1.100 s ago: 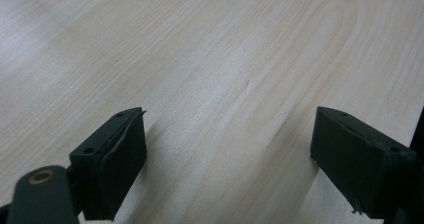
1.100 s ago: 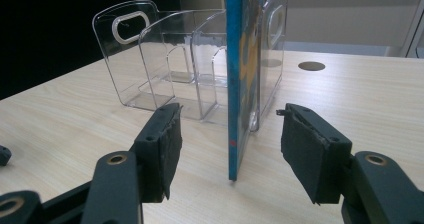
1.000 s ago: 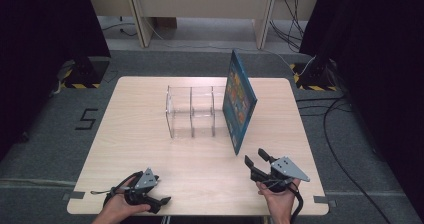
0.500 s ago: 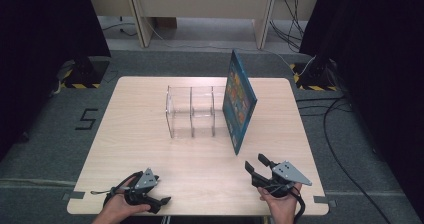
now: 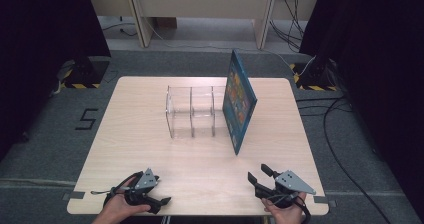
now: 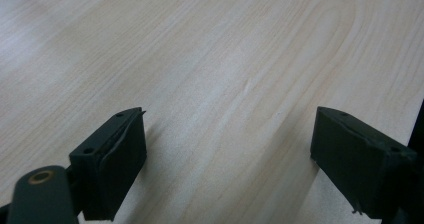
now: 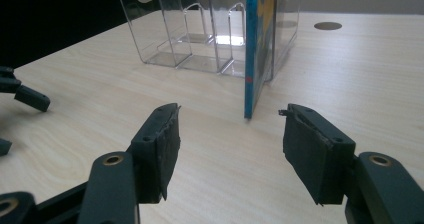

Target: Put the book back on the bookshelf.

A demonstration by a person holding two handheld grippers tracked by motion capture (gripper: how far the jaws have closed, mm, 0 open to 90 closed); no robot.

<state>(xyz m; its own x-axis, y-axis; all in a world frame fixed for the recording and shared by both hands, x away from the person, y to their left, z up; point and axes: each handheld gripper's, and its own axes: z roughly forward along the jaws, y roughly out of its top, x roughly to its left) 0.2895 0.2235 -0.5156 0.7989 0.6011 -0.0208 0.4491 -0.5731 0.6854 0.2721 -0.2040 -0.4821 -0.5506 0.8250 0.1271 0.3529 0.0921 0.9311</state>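
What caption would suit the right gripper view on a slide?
Open tool over a wooden table, facing a blue book's edge leaning on a clear rack.

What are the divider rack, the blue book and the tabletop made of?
Divider rack: clear rigid plastic, likely acrylic; the table shows through its glossy walls. Blue book: stiff printed board or card with a colourful cover, stands propped on its edge. Tabletop: pale wood-grain, probably matte laminate.
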